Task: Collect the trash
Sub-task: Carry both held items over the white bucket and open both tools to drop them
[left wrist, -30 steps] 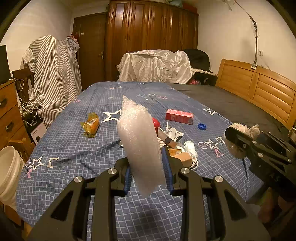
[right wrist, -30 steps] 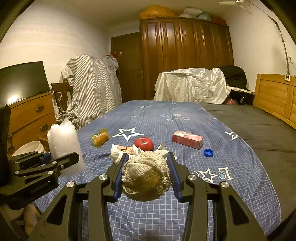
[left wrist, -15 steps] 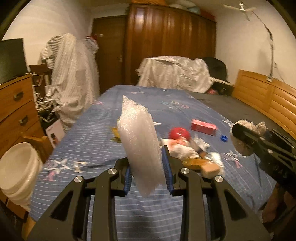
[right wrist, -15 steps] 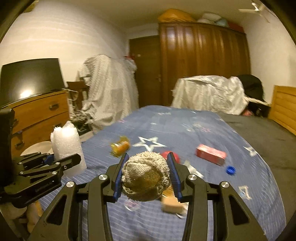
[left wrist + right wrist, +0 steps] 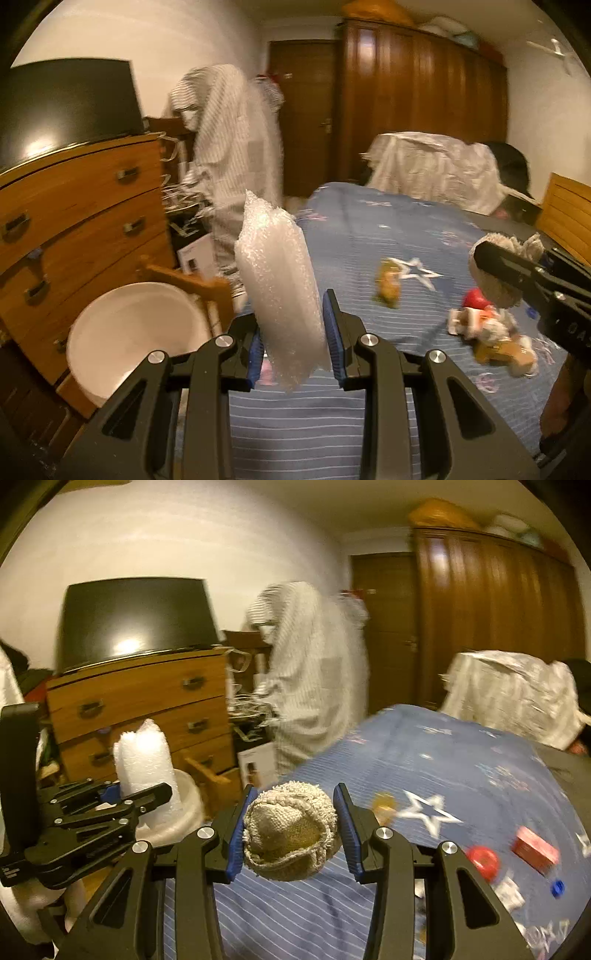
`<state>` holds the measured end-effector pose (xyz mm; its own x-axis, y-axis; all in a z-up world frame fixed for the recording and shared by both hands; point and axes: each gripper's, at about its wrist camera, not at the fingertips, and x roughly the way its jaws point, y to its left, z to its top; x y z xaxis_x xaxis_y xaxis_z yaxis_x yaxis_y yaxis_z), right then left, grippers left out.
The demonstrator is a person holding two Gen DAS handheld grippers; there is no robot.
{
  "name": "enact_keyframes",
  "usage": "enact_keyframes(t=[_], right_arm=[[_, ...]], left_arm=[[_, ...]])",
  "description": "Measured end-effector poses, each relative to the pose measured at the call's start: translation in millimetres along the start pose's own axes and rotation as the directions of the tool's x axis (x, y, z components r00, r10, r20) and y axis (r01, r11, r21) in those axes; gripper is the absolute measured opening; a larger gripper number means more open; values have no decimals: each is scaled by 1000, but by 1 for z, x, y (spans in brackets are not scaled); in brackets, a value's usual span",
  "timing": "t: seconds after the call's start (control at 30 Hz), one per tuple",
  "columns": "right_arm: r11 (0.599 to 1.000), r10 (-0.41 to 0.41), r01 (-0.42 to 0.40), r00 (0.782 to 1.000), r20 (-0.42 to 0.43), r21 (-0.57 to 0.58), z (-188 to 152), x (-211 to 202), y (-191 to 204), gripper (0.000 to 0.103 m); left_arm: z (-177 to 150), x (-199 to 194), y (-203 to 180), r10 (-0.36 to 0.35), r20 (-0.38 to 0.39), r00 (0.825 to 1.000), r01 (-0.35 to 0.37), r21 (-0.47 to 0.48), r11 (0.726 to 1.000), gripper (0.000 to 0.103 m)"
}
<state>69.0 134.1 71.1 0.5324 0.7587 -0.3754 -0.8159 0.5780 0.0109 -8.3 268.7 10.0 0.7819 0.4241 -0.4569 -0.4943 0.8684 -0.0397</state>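
My left gripper (image 5: 293, 332) is shut on an upright roll of white bubble wrap (image 5: 279, 280), held above the bed's left edge; it also shows in the right wrist view (image 5: 146, 760). My right gripper (image 5: 291, 829) is shut on a beige knitted ball (image 5: 290, 836), seen in the left wrist view (image 5: 496, 271) too. A white bucket (image 5: 136, 332) stands on the floor to the left, beside the dresser. Loose trash lies on the blue bed: an orange wrapper (image 5: 388, 282), a red round thing (image 5: 482, 860), a red carton (image 5: 535, 851), a blue cap (image 5: 557, 888) and a crumpled pile (image 5: 495, 336).
A wooden dresser (image 5: 74, 221) with a dark screen on top stands at left. A wooden chair part (image 5: 192, 280) sits between bucket and bed. Striped cloth (image 5: 229, 147) hangs behind. A wardrobe (image 5: 417, 103) and covered furniture (image 5: 432, 170) are at the back.
Both grippers have swung left, still holding their loads. The bucket and dresser have come into fuller view, and the trash on the bed has slid to the right.
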Motion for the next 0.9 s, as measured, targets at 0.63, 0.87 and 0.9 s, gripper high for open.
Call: enact_keyframes(t=[0.63, 0.87, 0.9], right_arm=[[939, 287, -332, 902, -322, -94, 92, 221, 187, 44], [911, 292, -404, 773, -564, -82, 88, 317, 230, 44], [908, 292, -412, 754, -588, -78, 84, 325, 234, 44]], left_arm=[[11, 33, 170, 97, -207, 974, -131, -155, 979, 28], [9, 70, 224, 25, -378, 926, -104, -190, 976, 28], [6, 76, 230, 14, -406, 914, -99, -191, 977, 28]])
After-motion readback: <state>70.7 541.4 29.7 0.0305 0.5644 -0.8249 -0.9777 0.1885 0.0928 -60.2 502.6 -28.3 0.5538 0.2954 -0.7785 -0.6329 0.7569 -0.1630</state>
